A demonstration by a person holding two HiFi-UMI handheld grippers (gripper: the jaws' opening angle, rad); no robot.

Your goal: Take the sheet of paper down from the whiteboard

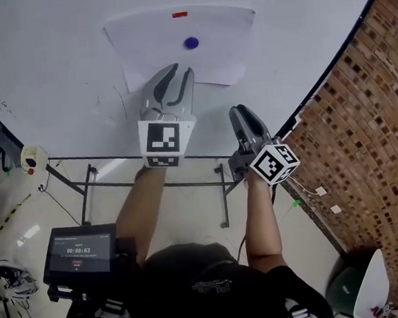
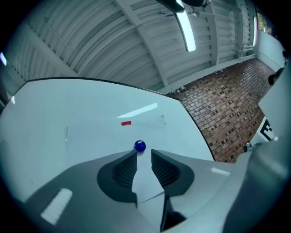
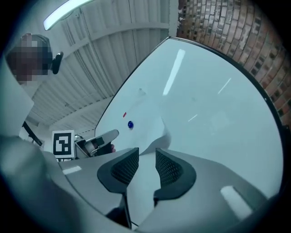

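Observation:
A white sheet of paper [image 1: 147,41] hangs on the whiteboard [image 1: 46,71], with a blue round magnet [image 1: 191,42] on its middle and a small red piece [image 1: 179,14] at its top edge. My left gripper [image 1: 181,70] is open over the sheet's lower edge, its tips just below the blue magnet [image 2: 139,146]. The paper [image 2: 100,136] shows through the gap of the left gripper [image 2: 143,154]. My right gripper [image 1: 240,111] is open, lower and to the right, below the sheet's bottom right corner. In the right gripper view that corner of the paper [image 3: 152,132] curls off the board beyond the right gripper [image 3: 147,151].
A brick wall [image 1: 362,127] runs along the board's right side. The board's metal stand [image 1: 153,186] is below. A small screen device [image 1: 79,252] hangs at the person's left, and a white bin [image 1: 369,285] stands at the lower right. A small object [image 1: 33,159] sits at the board's left edge.

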